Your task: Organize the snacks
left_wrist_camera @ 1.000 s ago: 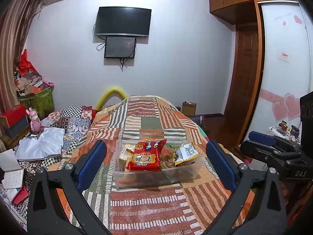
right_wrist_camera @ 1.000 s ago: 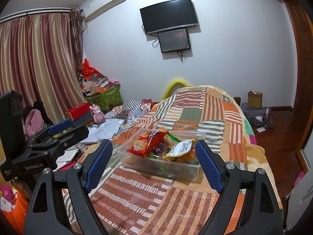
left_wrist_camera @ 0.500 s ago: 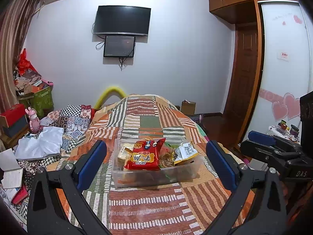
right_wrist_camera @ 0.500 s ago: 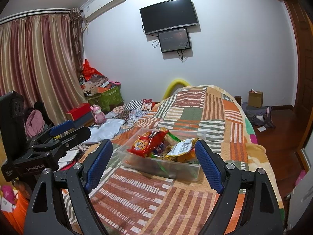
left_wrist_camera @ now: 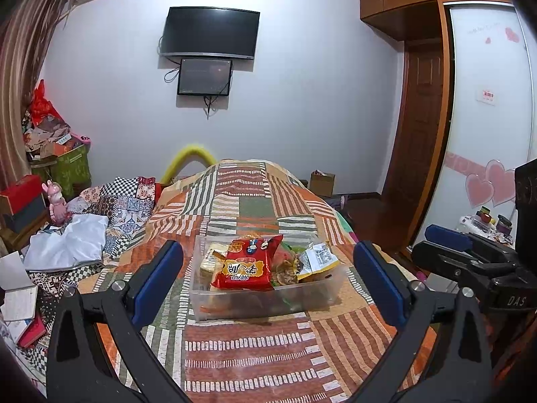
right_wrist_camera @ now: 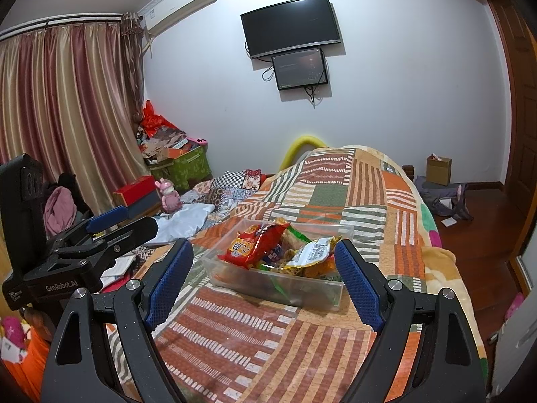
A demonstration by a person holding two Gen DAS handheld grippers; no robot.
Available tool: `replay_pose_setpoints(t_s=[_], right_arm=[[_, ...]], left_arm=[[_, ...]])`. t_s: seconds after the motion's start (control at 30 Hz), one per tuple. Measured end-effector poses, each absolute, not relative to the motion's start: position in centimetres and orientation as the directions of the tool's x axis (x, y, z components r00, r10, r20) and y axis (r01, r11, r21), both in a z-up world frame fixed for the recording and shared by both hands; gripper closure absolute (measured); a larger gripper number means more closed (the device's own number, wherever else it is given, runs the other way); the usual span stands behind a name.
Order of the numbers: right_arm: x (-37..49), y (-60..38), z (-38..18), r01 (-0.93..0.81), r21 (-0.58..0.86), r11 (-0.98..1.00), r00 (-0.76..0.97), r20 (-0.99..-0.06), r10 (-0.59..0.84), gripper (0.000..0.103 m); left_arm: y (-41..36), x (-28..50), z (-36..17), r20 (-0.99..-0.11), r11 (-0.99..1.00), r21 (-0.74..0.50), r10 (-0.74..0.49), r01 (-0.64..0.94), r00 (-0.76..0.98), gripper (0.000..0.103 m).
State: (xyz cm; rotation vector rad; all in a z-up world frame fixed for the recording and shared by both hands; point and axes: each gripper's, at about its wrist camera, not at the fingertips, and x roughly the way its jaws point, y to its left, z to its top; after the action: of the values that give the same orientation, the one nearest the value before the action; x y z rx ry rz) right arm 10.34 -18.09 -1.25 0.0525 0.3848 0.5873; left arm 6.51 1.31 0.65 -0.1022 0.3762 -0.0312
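Observation:
A clear plastic bin point(left_wrist_camera: 268, 302) full of snack packets sits on the patchwork bedspread point(left_wrist_camera: 255, 352); it also shows in the right wrist view point(right_wrist_camera: 278, 282). A red snack bag point(left_wrist_camera: 246, 265) lies on top, seen too in the right wrist view point(right_wrist_camera: 255, 243). A yellow-white packet point(left_wrist_camera: 317, 260) lies at the bin's right, seen also from the right point(right_wrist_camera: 310, 253). My left gripper point(left_wrist_camera: 268, 278) is open and empty, held short of the bin. My right gripper point(right_wrist_camera: 263, 278) is open and empty, also short of the bin.
Clothes and a white cloth point(left_wrist_camera: 67, 245) clutter the bed's left side with a pink toy point(left_wrist_camera: 57, 199). A green box point(right_wrist_camera: 181, 168) and curtains point(right_wrist_camera: 67, 117) stand at left. A wardrobe point(left_wrist_camera: 486, 117) and door point(left_wrist_camera: 419, 127) are at right. A cardboard box point(right_wrist_camera: 438, 166) sits on the floor.
Both grippers have shifted only slightly; the bin sits a touch higher in the left wrist view. Both stay open and empty.

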Motion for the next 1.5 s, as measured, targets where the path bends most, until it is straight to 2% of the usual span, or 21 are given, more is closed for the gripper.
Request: replay_pose_setpoints(t_s=[0.93, 1.5], right_arm=[[10.59, -18.25, -1.39, -0.519, 0.149, 0.842, 0.772, -0.341, 0.536, 0.018], [10.51, -18.40, -1.47, -0.484, 0.114, 0.868, 0.800, -0.344, 0.491, 0.018]], left_arm=[[1.24, 6.53, 0.67, -0.365, 0.993, -0.111, -0.071, 0.032, 0.928, 0.000], [0.83, 6.60, 0.12, -0.376, 0.996, -0.093, -0.037, 0.001, 0.926, 0.000]])
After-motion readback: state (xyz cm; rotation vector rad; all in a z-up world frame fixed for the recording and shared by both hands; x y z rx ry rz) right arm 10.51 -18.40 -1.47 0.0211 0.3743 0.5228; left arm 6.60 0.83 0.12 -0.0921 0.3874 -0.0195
